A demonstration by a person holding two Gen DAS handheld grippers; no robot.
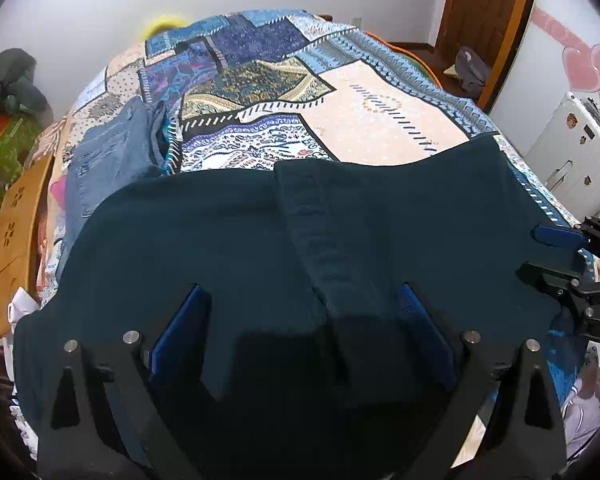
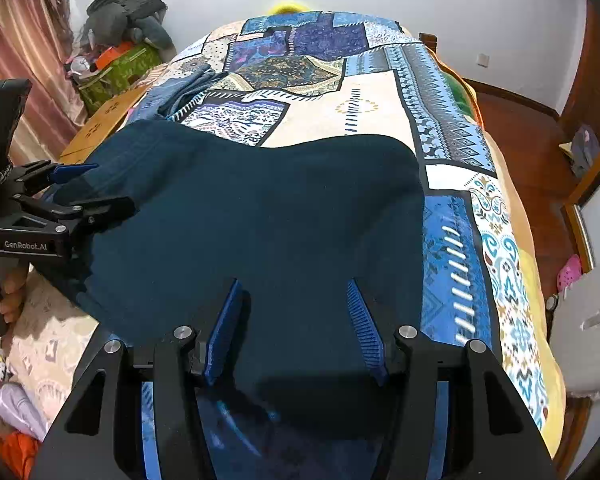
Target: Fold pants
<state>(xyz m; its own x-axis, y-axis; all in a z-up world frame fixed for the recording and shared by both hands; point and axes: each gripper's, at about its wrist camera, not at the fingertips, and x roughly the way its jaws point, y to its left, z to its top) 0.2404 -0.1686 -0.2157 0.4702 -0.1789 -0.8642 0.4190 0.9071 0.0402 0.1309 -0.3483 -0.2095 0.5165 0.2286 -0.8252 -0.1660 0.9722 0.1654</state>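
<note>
Dark teal pants (image 1: 228, 240) lie spread across the near end of the patterned bedspread (image 1: 380, 116), with a raised fold or seam (image 1: 320, 232) down the middle. They also show in the right wrist view (image 2: 260, 216). My left gripper (image 1: 302, 300) is open, its blue pads just above the cloth near the near edge. My right gripper (image 2: 294, 292) is open over the pants' right part. Each gripper shows in the other's view: the right one (image 1: 556, 252) at the pants' right edge, the left one (image 2: 92, 184) at their left edge.
Blue jeans (image 1: 112, 156) lie on the bed's far left. A wooden board (image 1: 16, 232) stands beside the bed on the left. A white suitcase (image 1: 572, 156) and a wooden door (image 1: 488, 12) are on the right. Clutter and a green box (image 2: 116, 68) are at the back left.
</note>
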